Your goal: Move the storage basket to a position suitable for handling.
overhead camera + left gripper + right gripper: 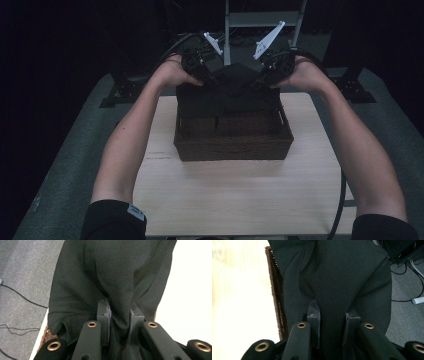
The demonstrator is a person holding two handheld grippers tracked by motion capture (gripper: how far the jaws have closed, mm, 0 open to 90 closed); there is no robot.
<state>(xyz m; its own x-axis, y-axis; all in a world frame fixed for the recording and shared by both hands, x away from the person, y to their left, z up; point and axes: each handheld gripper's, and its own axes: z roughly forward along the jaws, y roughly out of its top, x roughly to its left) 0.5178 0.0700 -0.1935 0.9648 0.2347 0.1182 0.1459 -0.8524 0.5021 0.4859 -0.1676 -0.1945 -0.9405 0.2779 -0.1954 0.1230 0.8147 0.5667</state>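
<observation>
Pale wood table [240, 200] carries a basket [233, 148] at its far edge, over whose far rim the 2 grippers, left [201, 71] and right [270, 70], each hold a fold of black cloth [235, 92] pinched between nearly closed jaws; next, probably lower it in evenly.

Lab-like recording space, dark backdrop, grey carpet [75, 150], floor cables [20, 296], metal stand [260, 20]

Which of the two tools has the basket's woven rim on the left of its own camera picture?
The right tool: the basket rim runs down the left of its view. Like the left tool, it grips the dark cloth.
</observation>
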